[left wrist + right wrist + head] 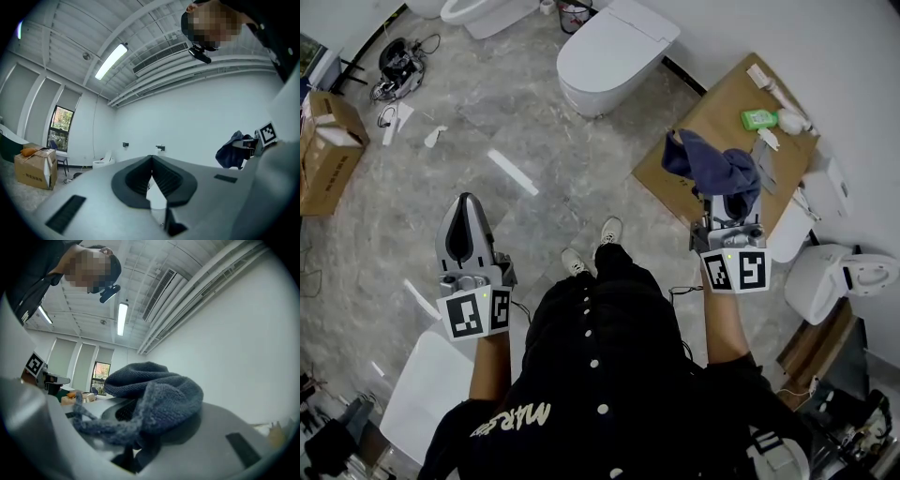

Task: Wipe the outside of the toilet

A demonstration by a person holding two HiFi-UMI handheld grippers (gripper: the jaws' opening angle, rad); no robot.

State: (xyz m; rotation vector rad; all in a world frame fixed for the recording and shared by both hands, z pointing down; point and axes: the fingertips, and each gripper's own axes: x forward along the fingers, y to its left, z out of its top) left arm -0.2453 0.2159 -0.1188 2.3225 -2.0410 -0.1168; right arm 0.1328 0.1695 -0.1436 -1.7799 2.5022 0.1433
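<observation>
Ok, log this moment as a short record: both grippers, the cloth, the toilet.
left gripper: jaws together, nothing between them
right gripper: jaws closed on the cloth
cloth: dark blue, bunched, draped over the right gripper's tip
toilet: white, lid down, on the floor ahead, apart from both grippers
wiping: not yet begun

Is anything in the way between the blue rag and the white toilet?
Nothing visible blocks it. The right gripper holds the dark blue knitted cloth, and only grey marble floor and the edge of a flat wooden board lie between it and the closed white toilet.
</observation>
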